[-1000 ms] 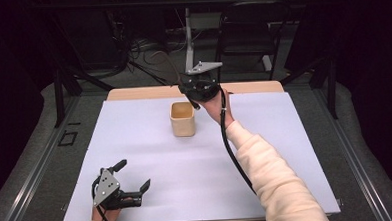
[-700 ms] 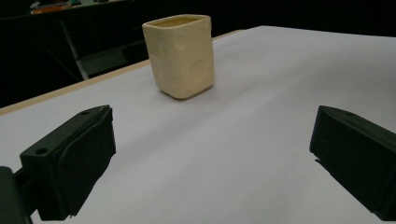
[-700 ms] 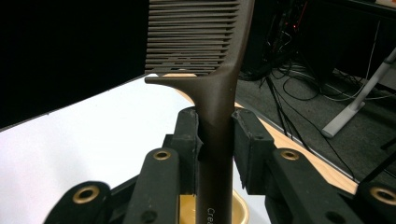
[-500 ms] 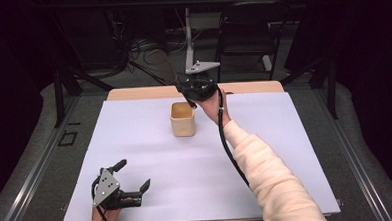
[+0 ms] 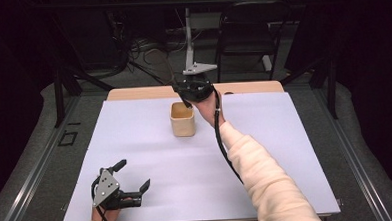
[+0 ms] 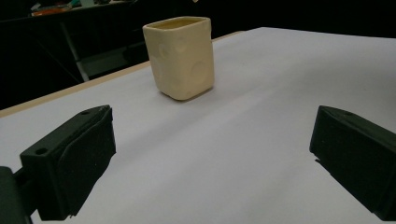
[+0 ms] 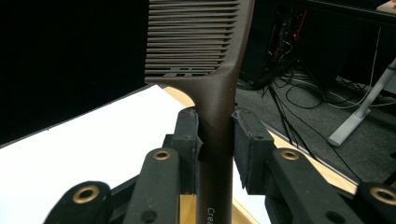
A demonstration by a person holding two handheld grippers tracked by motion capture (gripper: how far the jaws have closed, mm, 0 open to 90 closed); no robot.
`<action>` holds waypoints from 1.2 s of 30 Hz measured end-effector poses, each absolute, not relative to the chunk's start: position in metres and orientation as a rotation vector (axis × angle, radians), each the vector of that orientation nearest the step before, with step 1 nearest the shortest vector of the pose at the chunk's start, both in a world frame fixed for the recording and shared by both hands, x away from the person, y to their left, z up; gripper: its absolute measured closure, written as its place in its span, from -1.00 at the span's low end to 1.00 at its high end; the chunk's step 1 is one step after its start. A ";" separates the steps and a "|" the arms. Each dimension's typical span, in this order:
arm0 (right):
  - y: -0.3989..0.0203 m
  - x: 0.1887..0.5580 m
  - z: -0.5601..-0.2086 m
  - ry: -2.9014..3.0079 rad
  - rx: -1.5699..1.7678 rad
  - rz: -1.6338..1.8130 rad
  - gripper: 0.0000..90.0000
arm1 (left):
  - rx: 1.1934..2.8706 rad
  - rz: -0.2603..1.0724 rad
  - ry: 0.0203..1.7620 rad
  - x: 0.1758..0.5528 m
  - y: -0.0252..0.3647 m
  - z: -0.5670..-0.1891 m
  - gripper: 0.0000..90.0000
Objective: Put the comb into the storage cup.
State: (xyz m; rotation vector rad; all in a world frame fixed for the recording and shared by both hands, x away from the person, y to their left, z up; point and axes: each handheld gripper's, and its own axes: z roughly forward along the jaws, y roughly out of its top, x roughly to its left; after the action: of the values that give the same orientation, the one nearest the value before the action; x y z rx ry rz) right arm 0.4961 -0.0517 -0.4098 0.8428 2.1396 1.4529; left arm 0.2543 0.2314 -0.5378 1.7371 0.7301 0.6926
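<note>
High view: the right claw (image 5: 187,97) hangs just above the cream cup (image 5: 183,119) on the white worktop (image 5: 285,136), clamped on a brown comb (image 7: 210,70). The left claw (image 5: 133,177) rests well apart from the cup, spread wide and empty.

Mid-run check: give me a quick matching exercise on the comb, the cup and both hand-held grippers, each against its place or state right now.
Things:
1. comb
2. cup
3. left hand-held gripper
4. right hand-held gripper

Places or states:
A. stands upright on the white table cover, towards the far side
B. low at the near left corner, jaws wide apart, holding nothing
C. clamped by its handle between two jaws
D. raised at the cup's far right rim, jaws shut on a handle

Pairs: 1-C, 2-A, 3-B, 4-D
</note>
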 end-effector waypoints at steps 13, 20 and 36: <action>-0.045 0.496 -0.421 2.146 0.832 1.466 0.60 | 1.738 0.696 0.727 0.254 0.231 -0.538 -1.00; -0.043 0.497 -0.422 2.154 0.816 1.463 0.60 | 1.737 0.697 0.728 0.255 0.231 -0.538 -1.00; -0.038 0.501 -0.432 2.197 0.814 1.430 0.60 | 1.729 0.696 0.729 0.255 0.231 -0.537 -1.00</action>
State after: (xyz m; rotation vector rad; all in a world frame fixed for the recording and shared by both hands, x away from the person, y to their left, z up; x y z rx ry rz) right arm 0.5009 -0.0381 -0.4325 0.8141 2.1968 1.4305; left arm 0.2547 0.2314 -0.5373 1.7292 0.7295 0.6957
